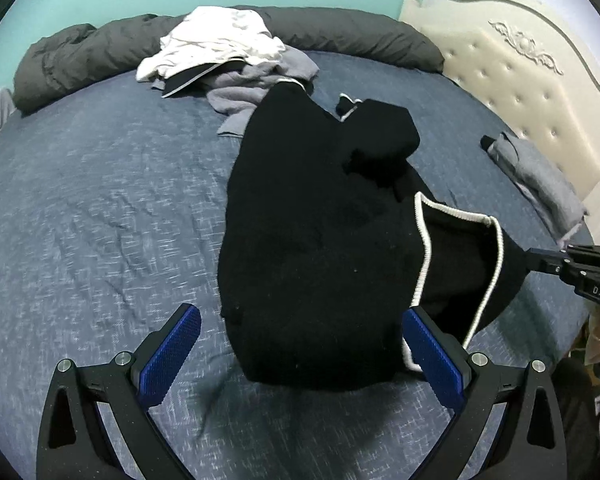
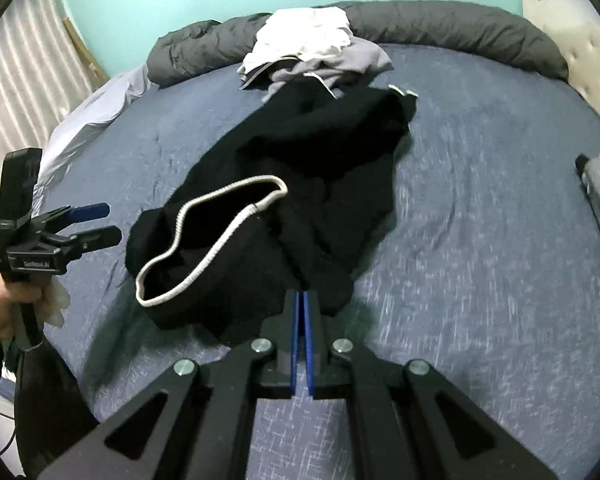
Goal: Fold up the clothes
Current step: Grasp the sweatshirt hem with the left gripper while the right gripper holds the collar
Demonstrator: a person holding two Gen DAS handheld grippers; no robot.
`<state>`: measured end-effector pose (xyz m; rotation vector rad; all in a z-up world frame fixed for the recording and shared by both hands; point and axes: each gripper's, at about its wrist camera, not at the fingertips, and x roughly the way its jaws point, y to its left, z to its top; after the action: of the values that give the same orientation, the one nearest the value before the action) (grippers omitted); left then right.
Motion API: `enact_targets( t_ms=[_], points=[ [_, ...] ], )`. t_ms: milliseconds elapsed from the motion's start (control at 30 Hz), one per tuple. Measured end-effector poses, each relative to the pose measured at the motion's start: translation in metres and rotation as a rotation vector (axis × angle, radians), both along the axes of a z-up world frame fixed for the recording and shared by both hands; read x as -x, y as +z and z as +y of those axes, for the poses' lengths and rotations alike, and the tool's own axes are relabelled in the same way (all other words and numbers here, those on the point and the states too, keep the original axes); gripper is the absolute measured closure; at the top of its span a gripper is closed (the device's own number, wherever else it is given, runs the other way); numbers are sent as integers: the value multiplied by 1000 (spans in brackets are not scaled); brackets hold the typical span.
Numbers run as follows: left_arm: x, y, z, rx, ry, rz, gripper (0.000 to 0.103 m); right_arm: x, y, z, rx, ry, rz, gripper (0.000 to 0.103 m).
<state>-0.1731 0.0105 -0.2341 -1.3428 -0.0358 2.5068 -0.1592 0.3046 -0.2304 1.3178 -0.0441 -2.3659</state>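
Right gripper (image 2: 301, 300) jaws clamping the black sweater's (image 1: 320, 248) near edge; left gripper (image 1: 300, 344) jaws sitting wide apart, holding nothing. Sweater lying crumpled mid-bed (image 1: 100, 200), white-trimmed collar (image 2: 212, 236) facing up. Clothes pile (image 1: 228, 56) sitting beyond the sweater.

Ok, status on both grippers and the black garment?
Left gripper open, jaws straddling the black garment's near edge. Right gripper shut on its hem. Unfolded pile touches its far end.
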Motion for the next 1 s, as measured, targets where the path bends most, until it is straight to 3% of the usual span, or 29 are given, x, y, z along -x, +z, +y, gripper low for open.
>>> enact_targets(
  t_ms=[100, 167, 233, 267, 400, 633, 800, 1000],
  points=[
    [2, -6, 3, 12, -34, -12, 2, 0, -4, 4, 51, -8, -12, 99],
    [3, -9, 5, 37, -46, -13, 3, 2, -4, -1, 42, 9, 0, 94],
    [5, -11, 3, 43, -46, -16, 7, 4, -5, -6, 31, 23, 1, 72],
    [7, -13, 2, 40, -44, -21, 8, 6, -6, -9, 29, 28, -5, 67],
    [11, -17, 4, 50, -65, -27, 20, 12, -15, -15, 30, 26, -26, 58],
    [14, -26, 10, 66, -112, -35, 48, 16, -29, -17, 14, 17, -38, 55],
    [13, -30, 9, 52, -138, -57, 86, 19, -38, -16, -9, 9, -54, 55],
    [8, -21, 1, 27, -150, -44, 87, 22, -43, -9, 13, -13, -64, 55]
  ],
)
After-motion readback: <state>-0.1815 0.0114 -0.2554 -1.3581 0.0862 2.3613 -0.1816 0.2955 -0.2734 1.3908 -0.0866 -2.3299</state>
